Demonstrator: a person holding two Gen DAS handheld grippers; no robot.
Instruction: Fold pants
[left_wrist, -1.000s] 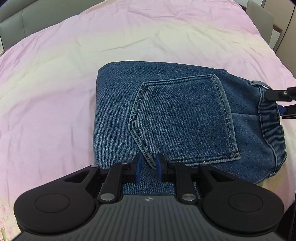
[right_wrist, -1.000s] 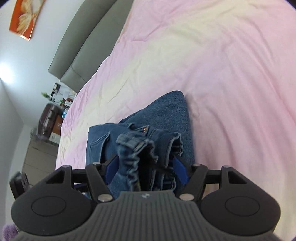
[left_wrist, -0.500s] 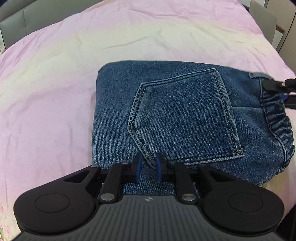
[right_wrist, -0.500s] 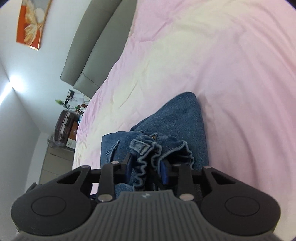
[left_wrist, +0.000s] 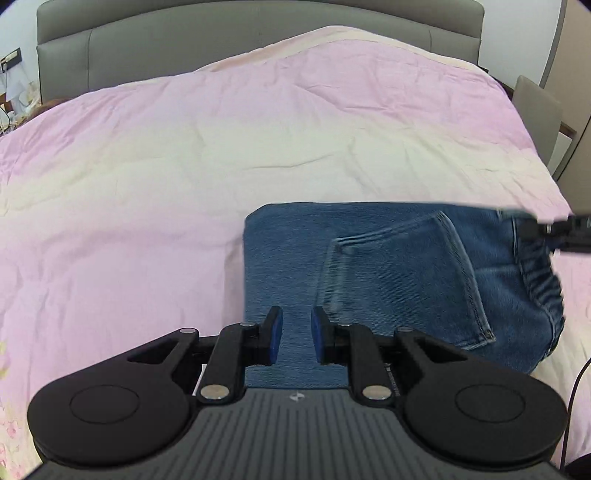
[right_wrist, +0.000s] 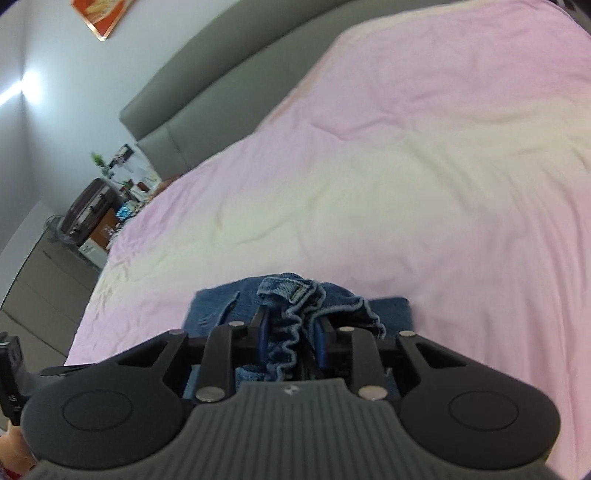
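Note:
The folded blue jeans (left_wrist: 388, 280) lie on the pink bedspread (left_wrist: 184, 166), back pocket (left_wrist: 399, 273) up, elastic waistband to the right. My left gripper (left_wrist: 296, 338) hovers over the jeans' near left part, its blue pads a small gap apart with nothing between them. My right gripper (right_wrist: 291, 341) is shut on the bunched waistband (right_wrist: 295, 317). It also shows in the left wrist view (left_wrist: 561, 232) at the jeans' far right edge.
A grey padded headboard (left_wrist: 258, 40) runs along the far side of the bed. A chair (left_wrist: 535, 110) stands at the right. A dresser with a suitcase and clutter (right_wrist: 92, 210) stands beside the bed's left.
My right gripper closed on the waistband. Both grippers tilted up and drew back, so the jeans sit lower and further right in the left view.

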